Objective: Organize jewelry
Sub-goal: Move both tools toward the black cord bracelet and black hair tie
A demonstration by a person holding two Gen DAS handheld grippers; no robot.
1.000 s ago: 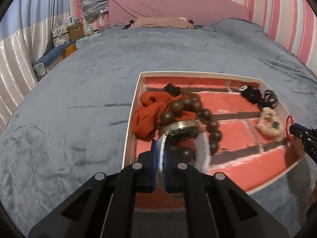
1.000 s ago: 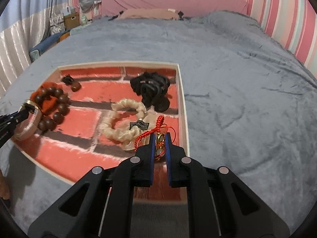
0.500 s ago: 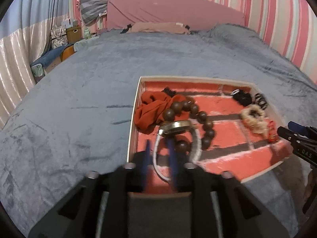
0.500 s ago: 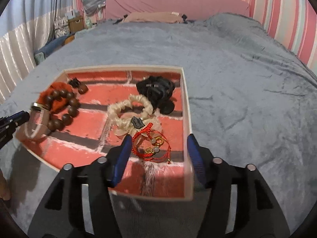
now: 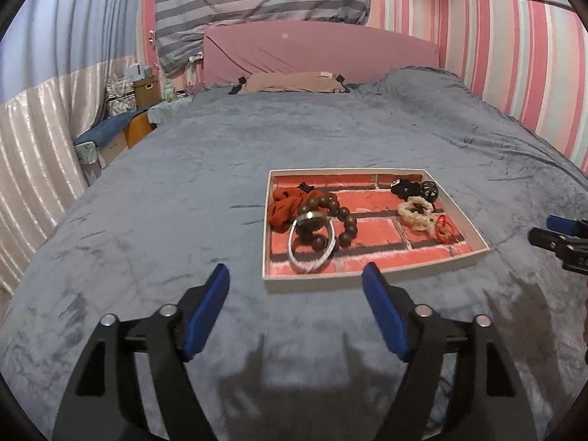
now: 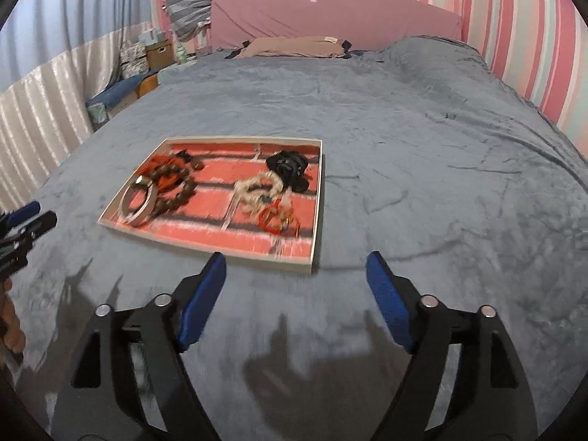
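Left wrist view: my left gripper [image 5: 296, 283] hangs over the grey velvety bedspread [image 5: 165, 220], jaws spread wide with nothing between them, just short of the near rim of the shallow white-edged tray with a red brick-pattern floor [image 5: 375, 279]. The jewelry all sits inside: a white-strapped wristwatch [image 5: 311, 243] lies across the ring of dark wooden beads [image 5: 336, 220], touching it, with a rust-orange fabric scrunchie [image 5: 283, 207] tucked against the left wall. I read that as grouping by kind. A cream braided hair tie [image 5: 415, 214] and a red cord bracelet [image 5: 445, 229] sit near the right wall, black hair ties [image 5: 415, 187] in the far corner. The tray's middle is bare, so there's room to reach in.

Right wrist view: my right gripper [image 6: 296, 270] is also wide apart and carrying nothing, near the tray's near right corner. The picture is blurred around the red cord. Open bedspread lies on my right, free for swinging clear. Nothing lies outside the tray, so the sorting looks about finished.
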